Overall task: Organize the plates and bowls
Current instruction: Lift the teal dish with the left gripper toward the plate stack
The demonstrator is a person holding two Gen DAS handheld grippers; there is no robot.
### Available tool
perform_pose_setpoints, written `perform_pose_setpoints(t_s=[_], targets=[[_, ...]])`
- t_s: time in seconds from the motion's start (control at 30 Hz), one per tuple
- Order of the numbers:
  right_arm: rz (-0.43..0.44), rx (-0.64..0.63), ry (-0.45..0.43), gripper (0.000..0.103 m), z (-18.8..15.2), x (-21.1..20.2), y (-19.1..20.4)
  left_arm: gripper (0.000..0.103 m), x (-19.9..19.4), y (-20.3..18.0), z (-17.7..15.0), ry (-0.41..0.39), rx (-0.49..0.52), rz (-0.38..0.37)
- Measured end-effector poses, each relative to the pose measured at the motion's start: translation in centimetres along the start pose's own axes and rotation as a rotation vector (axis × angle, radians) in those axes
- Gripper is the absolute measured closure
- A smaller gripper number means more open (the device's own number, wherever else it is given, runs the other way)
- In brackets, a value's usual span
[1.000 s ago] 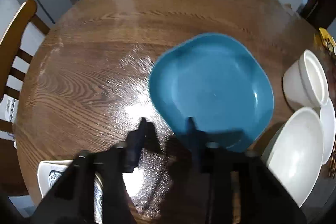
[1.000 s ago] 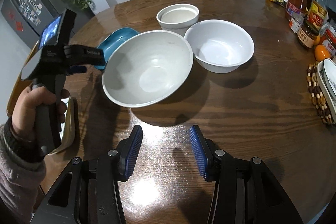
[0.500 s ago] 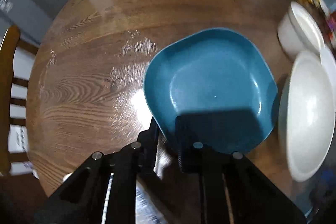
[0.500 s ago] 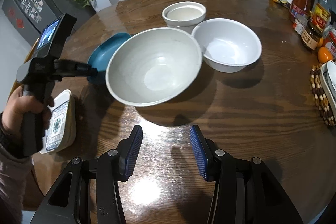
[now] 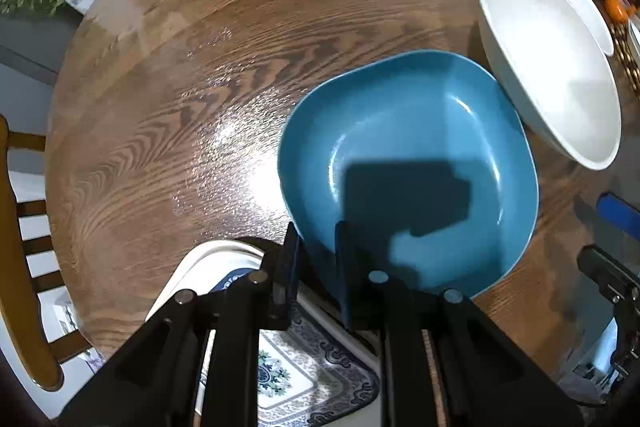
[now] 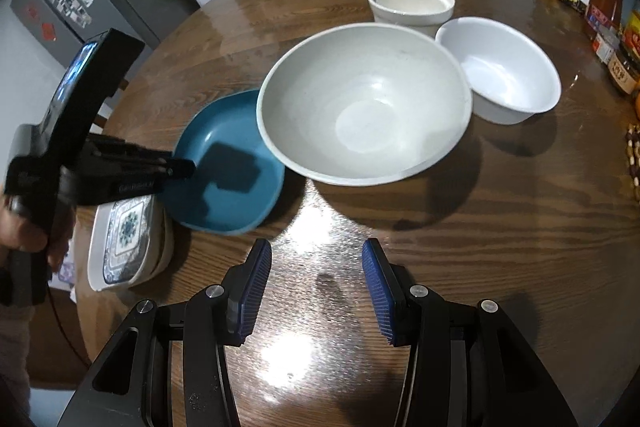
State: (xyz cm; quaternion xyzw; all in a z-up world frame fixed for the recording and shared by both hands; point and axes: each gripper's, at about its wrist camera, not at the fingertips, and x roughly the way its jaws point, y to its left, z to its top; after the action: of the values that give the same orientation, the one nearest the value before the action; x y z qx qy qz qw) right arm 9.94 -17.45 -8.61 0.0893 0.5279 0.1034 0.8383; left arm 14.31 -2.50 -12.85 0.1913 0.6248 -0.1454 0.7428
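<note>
From the left wrist view, your left gripper [image 5: 316, 263] points down with its fingers clamped on the near rim of the blue plate [image 5: 408, 163], one finger inside the rim and one outside. The plate hangs partly over the patterned rectangular dish [image 5: 288, 367] at the table [image 5: 168, 75] edge, and the large white bowl [image 5: 552, 67] sits just beside its far corner. A plate like this is probably stiff and glazed, so likely slick. Held by one edge it will want to tip, so keep the grip deep on the rim.

From the right wrist view, your right gripper [image 6: 316, 291] hovers over bare table with its fingers apart and nothing between them. The large white bowl [image 6: 364, 103] stands ahead, its rim overlapping the blue plate [image 6: 228, 163] in this view; whether they touch you cannot tell. Behind it are a smaller white bowl [image 6: 500, 71] and a straight-sided white bowl [image 6: 412, 3]. The bowls look rigid and breakable; take them by the rim wall.
</note>
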Motion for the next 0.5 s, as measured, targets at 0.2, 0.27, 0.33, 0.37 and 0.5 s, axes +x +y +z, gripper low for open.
perform_pose_setpoints(t_s=[0.2,0.27,0.33,0.37,0.5], targets=[[-0.012,0.052,0.002,0.055,0.3,1.5,-0.4,0.088,0.1,-0.4,-0.4,-0.011,-0.005,-0.039],[-0.021,0.061,-0.002,0.055,0.5,1.9,-0.5,0.087,0.2,0.0,-0.2,-0.014,-0.018,-0.056],[-0.038,0.073,-0.006,0.055,0.7,2.3,-0.7,0.087,0.2,0.6,0.4,-0.016,-0.023,-0.063],[-0.043,0.083,-0.003,0.055,0.8,2.7,-0.8,0.086,0.2,0.6,0.3,-0.020,-0.024,-0.068],[-0.055,0.103,-0.033,0.055,1.3,2.9,-1.0,0.086,0.4,0.7,0.0,-0.026,-0.033,-0.078]])
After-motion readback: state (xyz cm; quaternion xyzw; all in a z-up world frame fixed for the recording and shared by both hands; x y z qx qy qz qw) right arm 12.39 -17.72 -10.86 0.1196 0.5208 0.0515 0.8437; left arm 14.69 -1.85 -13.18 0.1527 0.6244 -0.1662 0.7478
